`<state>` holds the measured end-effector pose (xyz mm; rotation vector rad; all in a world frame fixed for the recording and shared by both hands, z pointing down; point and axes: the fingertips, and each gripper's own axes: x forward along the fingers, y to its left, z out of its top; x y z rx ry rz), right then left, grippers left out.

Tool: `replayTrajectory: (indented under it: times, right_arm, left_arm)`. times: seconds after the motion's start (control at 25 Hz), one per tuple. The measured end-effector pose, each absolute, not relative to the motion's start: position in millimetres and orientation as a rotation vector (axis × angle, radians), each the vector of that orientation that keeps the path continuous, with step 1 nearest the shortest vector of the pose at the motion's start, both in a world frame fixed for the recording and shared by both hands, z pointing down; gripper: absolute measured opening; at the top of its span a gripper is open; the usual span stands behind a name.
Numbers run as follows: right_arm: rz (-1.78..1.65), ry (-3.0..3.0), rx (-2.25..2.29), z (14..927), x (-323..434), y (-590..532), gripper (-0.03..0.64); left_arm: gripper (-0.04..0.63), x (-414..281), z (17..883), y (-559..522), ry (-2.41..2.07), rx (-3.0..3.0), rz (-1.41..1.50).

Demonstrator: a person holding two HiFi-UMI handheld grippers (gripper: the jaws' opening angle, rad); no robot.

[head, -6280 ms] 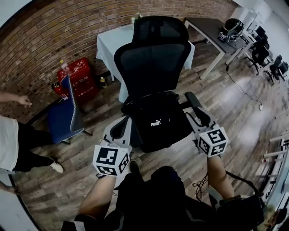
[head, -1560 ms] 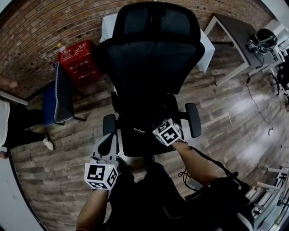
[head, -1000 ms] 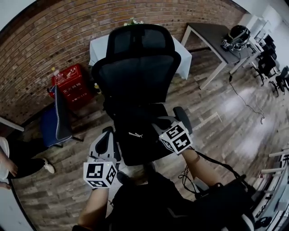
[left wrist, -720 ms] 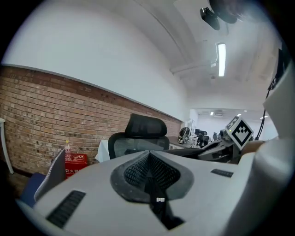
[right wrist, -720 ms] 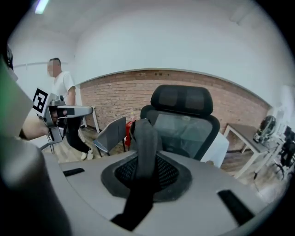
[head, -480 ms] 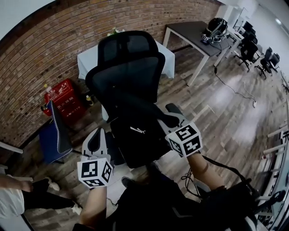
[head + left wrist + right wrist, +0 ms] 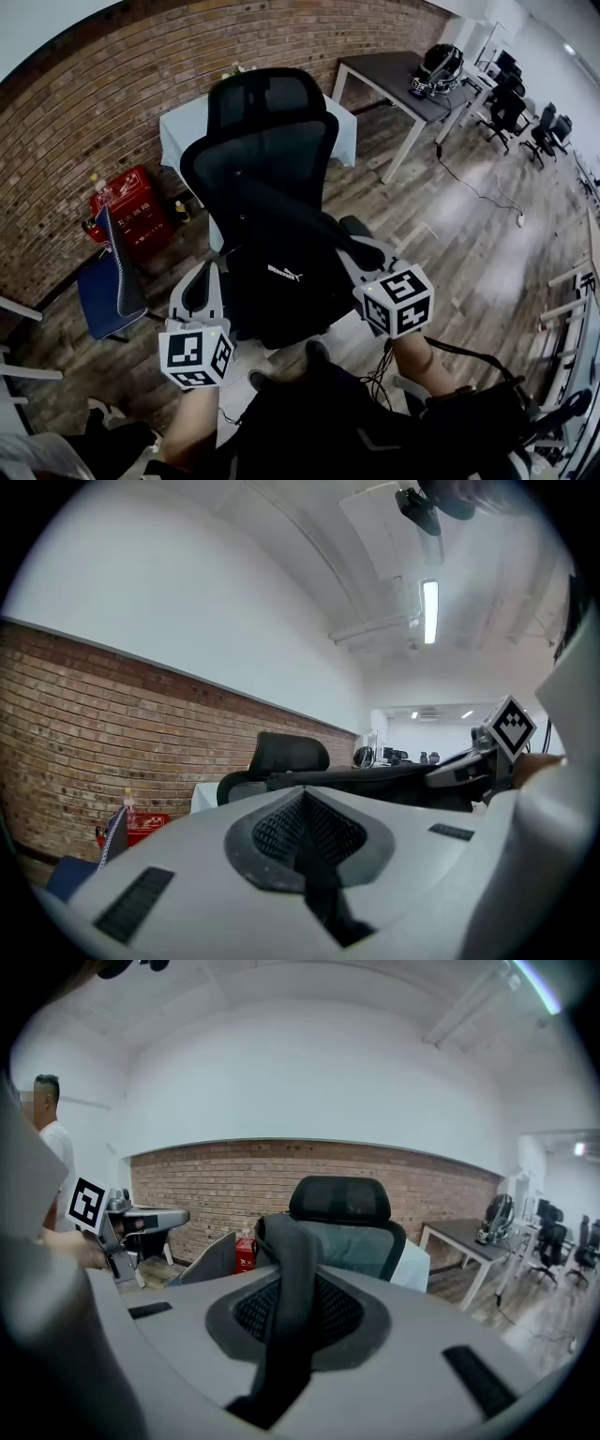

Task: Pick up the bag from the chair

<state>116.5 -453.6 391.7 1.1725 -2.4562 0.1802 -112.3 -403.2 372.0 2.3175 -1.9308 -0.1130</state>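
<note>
The black bag [image 7: 281, 295] lies on the seat of the black mesh-backed office chair [image 7: 267, 141], its white logo facing up. The views do not settle whether it rests fully on the seat or is partly raised. Its strap [image 7: 286, 1279] rises from it and runs slantwise in front of the backrest to the right claw [image 7: 298, 1283]. That claw is clamped on the strap, which stands as a thick dark band between the two grey jaws and arches over their tips. The right claw sits at the seat's right front corner, just beside the armrest, with its marker cube [image 7: 398, 300] nearest the person.

The left claw [image 7: 305, 808] has its jaws pressed together with only a dark seam between them, and nothing is seen in its grip. It is at the seat's left side, close to the bag, with its own marker cube [image 7: 195, 354] behind it.

Behind the chair stands a desk [image 7: 183, 131] under a pale cloth, against the brick wall [image 7: 112, 84]. To the left of the chair are a red box [image 7: 127, 206] and a blue chair [image 7: 108, 281]. To the right, a dark desk [image 7: 394, 75] carries a helmet [image 7: 441, 61], on a wood-plank floor [image 7: 469, 216].
</note>
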Motion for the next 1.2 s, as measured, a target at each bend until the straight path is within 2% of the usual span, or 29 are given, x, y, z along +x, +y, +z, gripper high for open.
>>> replayTrajectory:
  times: [0.44,1.2]
  right_arm:
    - [0.128,-2.516,1.205,362,143,-458,0.066]
    - [0.123,-2.548,1.16,362,164,-475,0.066]
  left_arm:
    - [0.011,-91,342,-400,-2.028,2.297,-0.157]
    - [0.011,-65,332,-411,-2.076,2.274,-0.164]
